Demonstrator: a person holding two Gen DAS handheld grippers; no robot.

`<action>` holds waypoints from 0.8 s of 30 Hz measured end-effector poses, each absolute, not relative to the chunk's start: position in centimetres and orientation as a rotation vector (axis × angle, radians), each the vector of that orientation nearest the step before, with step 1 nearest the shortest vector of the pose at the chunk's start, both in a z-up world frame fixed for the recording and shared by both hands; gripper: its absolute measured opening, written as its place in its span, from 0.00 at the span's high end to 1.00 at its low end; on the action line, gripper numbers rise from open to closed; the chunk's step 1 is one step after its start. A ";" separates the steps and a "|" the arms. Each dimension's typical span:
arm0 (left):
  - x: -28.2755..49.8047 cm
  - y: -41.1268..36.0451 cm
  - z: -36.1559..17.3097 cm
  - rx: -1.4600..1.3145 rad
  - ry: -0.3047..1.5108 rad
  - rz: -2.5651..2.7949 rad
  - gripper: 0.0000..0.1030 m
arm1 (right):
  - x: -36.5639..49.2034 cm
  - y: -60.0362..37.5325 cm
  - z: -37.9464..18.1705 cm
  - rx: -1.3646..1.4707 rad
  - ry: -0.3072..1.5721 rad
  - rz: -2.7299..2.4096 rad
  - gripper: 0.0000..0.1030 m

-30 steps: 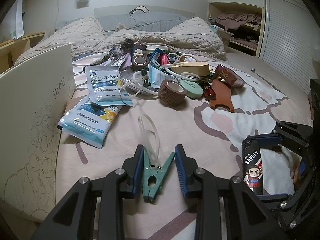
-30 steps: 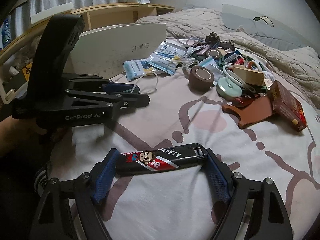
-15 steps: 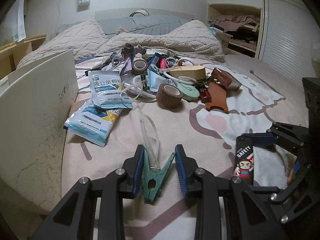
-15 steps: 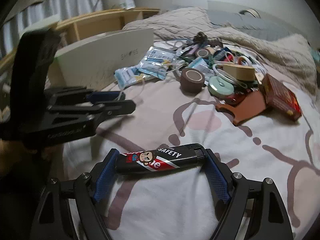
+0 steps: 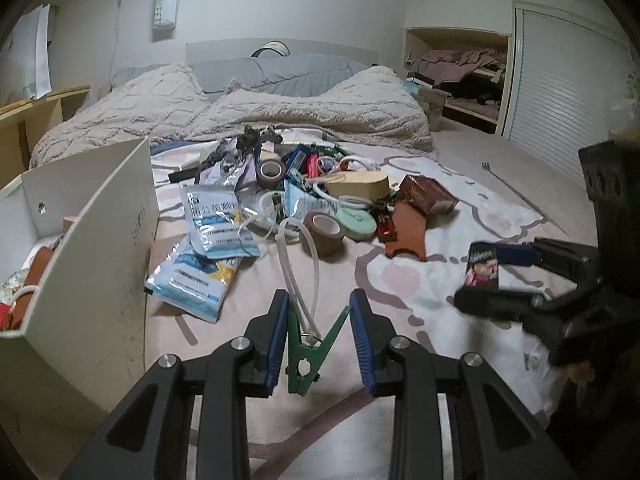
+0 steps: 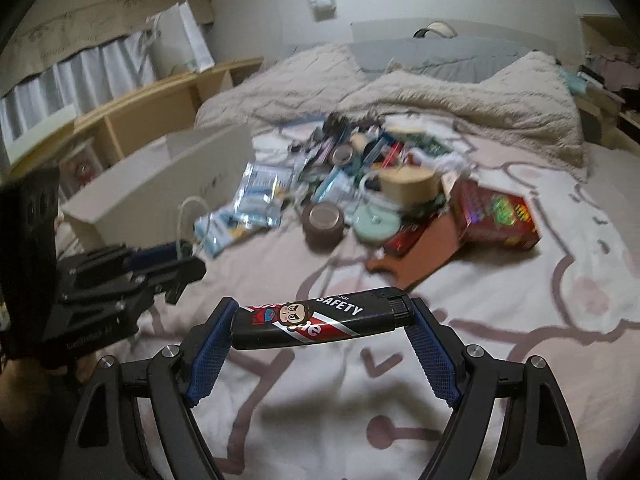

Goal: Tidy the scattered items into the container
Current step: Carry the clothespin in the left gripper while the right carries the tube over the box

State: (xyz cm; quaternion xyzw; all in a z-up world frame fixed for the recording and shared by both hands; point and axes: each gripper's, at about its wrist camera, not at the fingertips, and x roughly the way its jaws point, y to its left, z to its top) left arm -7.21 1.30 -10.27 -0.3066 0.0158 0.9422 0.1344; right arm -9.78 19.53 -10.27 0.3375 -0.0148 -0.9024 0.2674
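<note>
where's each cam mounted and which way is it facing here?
Left wrist: on the left tongs, looking along them over the bed to the headboard; they pinch a green clothespin; right tongs at right.
Right wrist: on the right tongs, same heading; they hold a black lighter end to end; left tongs at left.
Shared: white box, clutter pile.

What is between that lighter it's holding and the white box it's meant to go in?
Mostly the other gripper. Seen from the right wrist, the lighter sits clamped in the right gripper, and the left gripper, carrying a green clip, hangs between it and the white box. The box's near wall also has to be cleared.
</note>
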 end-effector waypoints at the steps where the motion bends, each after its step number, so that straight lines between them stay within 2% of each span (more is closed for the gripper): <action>1: -7.2 1.2 -9.9 -0.881 0.045 2.734 0.70 | -9.8 19.7 -9.9 0.902 -0.049 -2.445 0.18; 7: -7.6 0.3 -7.1 -0.835 -0.019 2.735 0.70 | -10.4 20.0 -8.5 0.886 -0.082 -2.490 0.18; 24: -8.6 -5.1 1.5 -0.610 0.032 2.854 0.70 | -12.8 14.8 -3.4 0.812 -0.199 -2.465 0.18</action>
